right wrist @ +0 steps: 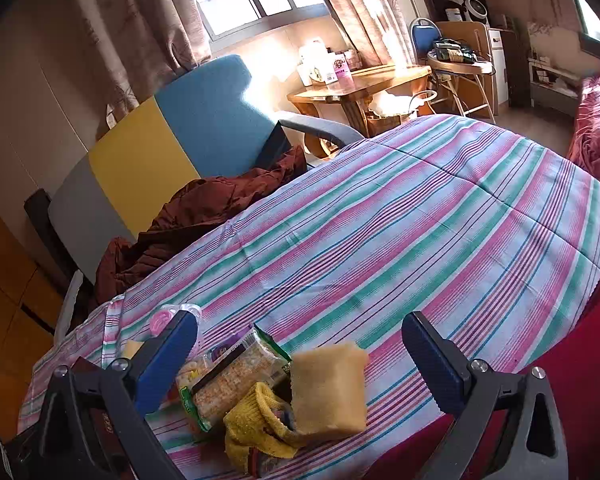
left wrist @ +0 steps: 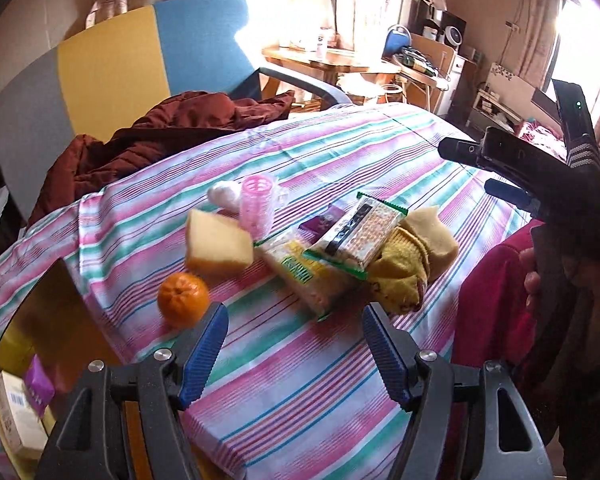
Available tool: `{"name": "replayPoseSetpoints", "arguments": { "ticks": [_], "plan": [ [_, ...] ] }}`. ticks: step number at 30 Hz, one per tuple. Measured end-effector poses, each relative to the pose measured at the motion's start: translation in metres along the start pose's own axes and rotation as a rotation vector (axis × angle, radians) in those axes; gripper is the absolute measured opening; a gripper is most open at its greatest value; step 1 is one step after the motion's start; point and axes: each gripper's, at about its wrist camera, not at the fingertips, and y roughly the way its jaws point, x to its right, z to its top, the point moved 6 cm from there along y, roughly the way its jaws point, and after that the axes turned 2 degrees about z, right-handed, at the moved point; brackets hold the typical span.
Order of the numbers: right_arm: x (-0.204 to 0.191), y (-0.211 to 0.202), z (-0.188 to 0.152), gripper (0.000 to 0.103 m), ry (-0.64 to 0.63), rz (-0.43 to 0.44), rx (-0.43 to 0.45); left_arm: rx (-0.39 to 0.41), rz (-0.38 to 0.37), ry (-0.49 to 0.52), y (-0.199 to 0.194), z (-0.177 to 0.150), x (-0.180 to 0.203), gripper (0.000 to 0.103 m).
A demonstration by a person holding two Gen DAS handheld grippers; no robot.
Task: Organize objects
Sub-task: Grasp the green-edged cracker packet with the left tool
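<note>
you are near the start: the orange point(left wrist: 183, 299), sponge point(left wrist: 217, 245), cracker packs point(left wrist: 352, 236) and yellow cloth point(left wrist: 400, 276) lie heaped on the striped table point(left wrist: 300, 380), unsorted. your left gripper point(left wrist: 295, 344) and right gripper point(right wrist: 300, 364) hover spread, holding nothing.

An orange point(left wrist: 183, 299) sits nearest. Behind it lies a yellow sponge point(left wrist: 217, 245); to its right, two overlapping cracker packets point(left wrist: 340, 252), then a yellow sock point(left wrist: 400, 276).

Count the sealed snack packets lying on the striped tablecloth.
2: a yellow-green packet lying flat, and a cracker packet resting across it. More may be hidden beneath the pile.
</note>
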Motion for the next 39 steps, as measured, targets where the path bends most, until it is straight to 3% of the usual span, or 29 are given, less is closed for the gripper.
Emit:
{"name": "replayPoseSetpoints", "arguments": {
  "ticks": [7,17,20,21,22,25,31,35,39],
  "plan": [
    [0.007,0.001,0.001,0.103,0.063,0.056,-0.004,-0.015,-0.033,0.128,0.044,0.038,0.032,0.075],
    [0.007,0.009,-0.001,0.103,0.099,0.11,-0.042,-0.09,-0.106,0.194,0.102,0.057,0.058,0.075],
    [0.007,0.013,-0.001,0.103,0.105,0.117,-0.055,-0.12,-0.146,0.173,0.113,0.055,0.06,0.074],
    [0.008,0.013,-0.002,0.103,0.107,0.118,-0.056,-0.13,-0.157,0.167,0.116,0.054,0.062,0.069],
    [0.008,0.013,-0.002,0.103,0.108,0.118,-0.055,-0.135,-0.176,0.157,0.117,0.052,0.063,0.056],
    [0.01,0.013,-0.001,0.103,0.116,0.115,-0.054,-0.123,-0.172,0.126,0.113,0.049,0.061,0.049],
    [0.01,0.018,-0.002,0.103,0.104,0.093,-0.072,-0.099,-0.198,-0.035,0.082,0.036,0.03,0.047],
    [0.007,0.022,-0.005,0.103,0.081,0.075,-0.094,-0.086,-0.161,-0.113,0.053,0.013,0.01,0.047],
    [0.004,0.033,-0.012,0.103,0.024,0.008,-0.145,-0.102,-0.064,-0.139,0.036,-0.018,0.004,0.047]
  ]
}}
